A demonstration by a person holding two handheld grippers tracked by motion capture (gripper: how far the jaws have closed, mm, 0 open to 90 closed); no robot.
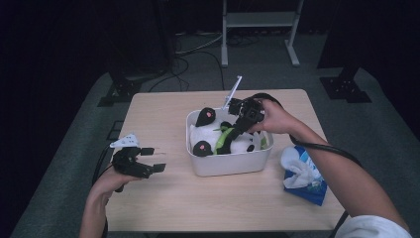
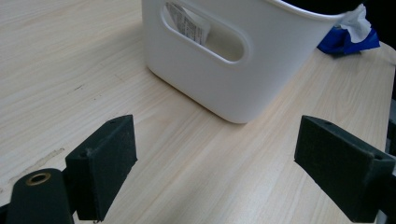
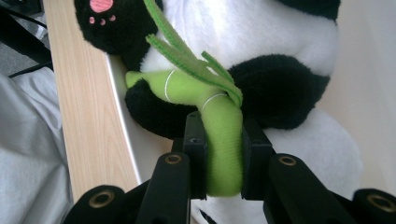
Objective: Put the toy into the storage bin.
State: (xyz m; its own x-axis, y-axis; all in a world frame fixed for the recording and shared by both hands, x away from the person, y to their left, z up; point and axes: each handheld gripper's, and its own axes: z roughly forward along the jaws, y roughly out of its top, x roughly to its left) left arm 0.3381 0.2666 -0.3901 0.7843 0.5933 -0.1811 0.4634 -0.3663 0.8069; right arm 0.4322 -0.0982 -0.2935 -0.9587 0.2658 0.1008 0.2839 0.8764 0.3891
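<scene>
Item 1: plush panda (image 1: 210, 135), black and white, lying in the white plastic bin (image 1: 230, 162) at the centre of your bench (image 1: 198, 198); one pink-padded paw (image 3: 100, 14) shows at 11 o'clock in the right gripper view.

Item 2: green plush bamboo stalk (image 3: 219, 135), held in the panda's arms, with felt leaves (image 3: 187, 56) spreading toward 11 o'clock.

Item 3: your right hand-held gripper (image 3: 223, 158), reaching into the bin from 1 o'clock, jaws closed narrowly on the bamboo stalk, one on each side.

Item 4: your left hand-held gripper (image 1: 148, 159), at 9 o'clock of the bin, above bare bench, jaws wide apart and holding nothing.

Item 5: blue tissue pack (image 1: 304, 176), at 3 o'clock of the bin, a white tissue pulled partly out.
</scene>
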